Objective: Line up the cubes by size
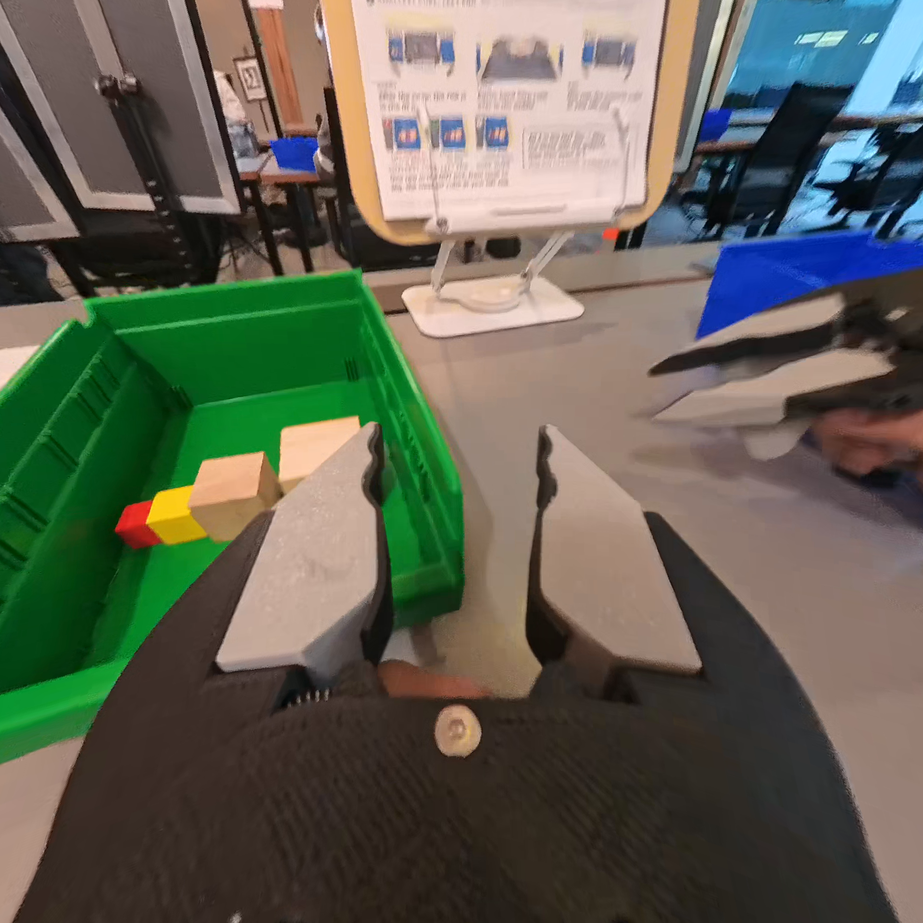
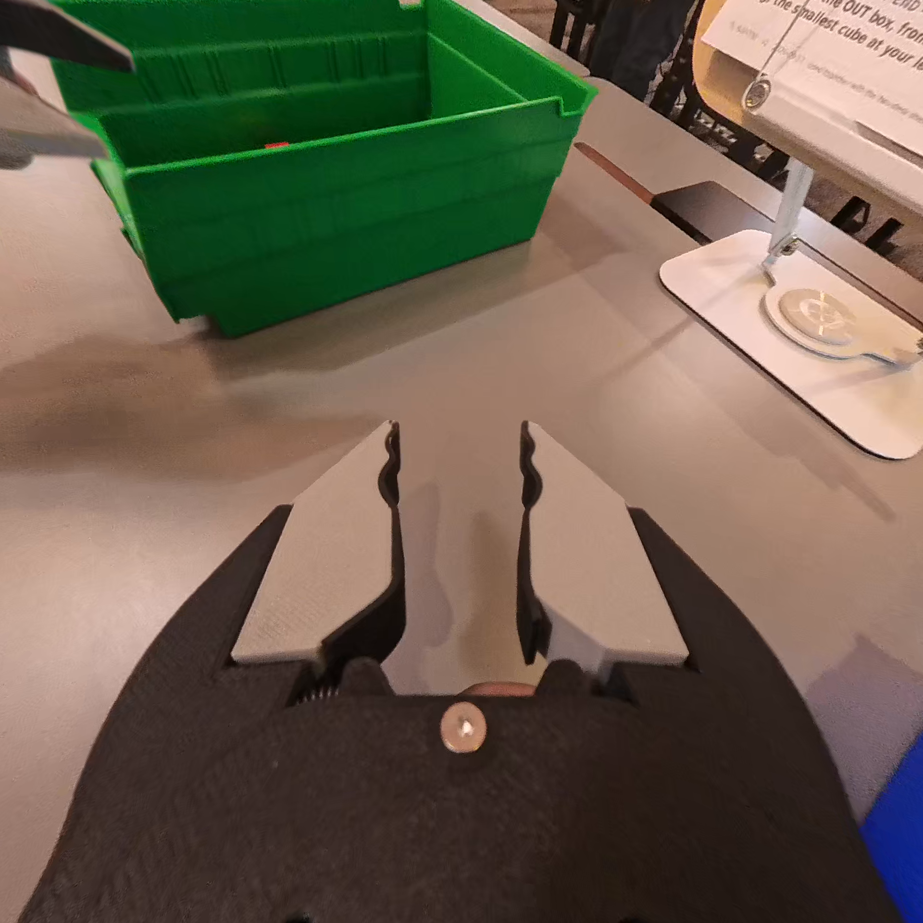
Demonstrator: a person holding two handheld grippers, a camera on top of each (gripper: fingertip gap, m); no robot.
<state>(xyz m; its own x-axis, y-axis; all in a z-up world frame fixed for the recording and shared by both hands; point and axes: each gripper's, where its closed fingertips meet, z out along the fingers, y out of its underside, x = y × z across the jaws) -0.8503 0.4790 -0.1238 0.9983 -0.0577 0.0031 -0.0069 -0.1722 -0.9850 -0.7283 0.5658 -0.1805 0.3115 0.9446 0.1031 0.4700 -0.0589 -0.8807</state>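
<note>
In the left wrist view, several cubes lie in a row inside a green bin (image 1: 424, 449): a small red cube (image 1: 134, 524), a yellow cube (image 1: 174, 517), a wooden cube (image 1: 232, 492) and a larger wooden cube (image 1: 312, 447), partly hidden by my left finger. My left gripper (image 1: 458, 439) is open and empty, above the bin's right wall and the grey table. My right gripper (image 2: 455, 429) is open and empty over bare table, short of the bin (image 2: 349, 225). It also shows blurred in the left wrist view (image 1: 654, 394). Only a sliver of red (image 2: 276, 146) shows over the bin wall.
A white stand (image 1: 492, 304) holding an instruction sheet (image 1: 509, 105) sits at the back of the table; its base shows at the right (image 2: 779, 339). A blue bin (image 1: 789, 272) stands at the right, its edge also in the right wrist view (image 2: 894, 839). Chairs and desks lie beyond the table.
</note>
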